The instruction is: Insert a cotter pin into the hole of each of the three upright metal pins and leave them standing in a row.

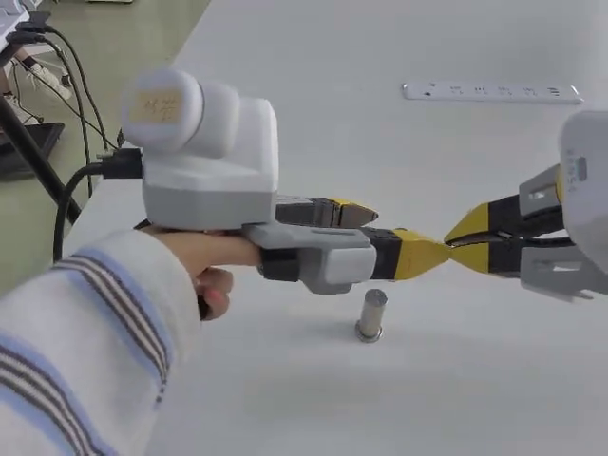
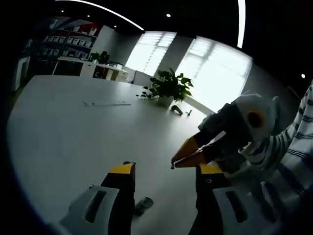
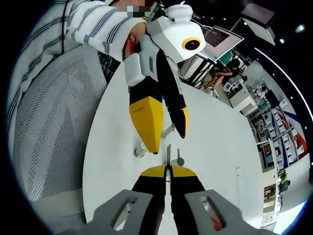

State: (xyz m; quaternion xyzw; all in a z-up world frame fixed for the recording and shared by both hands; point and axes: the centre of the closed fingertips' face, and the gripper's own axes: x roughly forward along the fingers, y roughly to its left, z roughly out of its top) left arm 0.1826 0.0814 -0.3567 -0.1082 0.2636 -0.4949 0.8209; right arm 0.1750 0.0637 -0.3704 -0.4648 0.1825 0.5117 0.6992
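An upright metal pin (image 1: pixel 370 315) stands on the white table (image 1: pixel 313 114), just below where the two grippers meet. My left gripper (image 1: pixel 408 234) reaches in from the left, held in a hand, with its yellow jaws open. My right gripper (image 1: pixel 452 243) comes in from the right, tip to tip with it. In the right gripper view my right gripper (image 3: pixel 168 169) is shut on a thin cotter pin (image 3: pixel 168 154) that sticks out ahead, and two metal pins (image 3: pixel 140 150) (image 3: pixel 180 159) stand beyond it. My left gripper (image 2: pixel 166 170) has a metal pin (image 2: pixel 143 205) below its gap.
A white power strip (image 1: pixel 489 92) lies at the far right of the table. Black cables (image 1: pixel 76 104) hang off the left edge. A potted plant (image 2: pixel 168 88) stands at the table's far end. A mesh chair (image 3: pixel 54 132) is beside the table.
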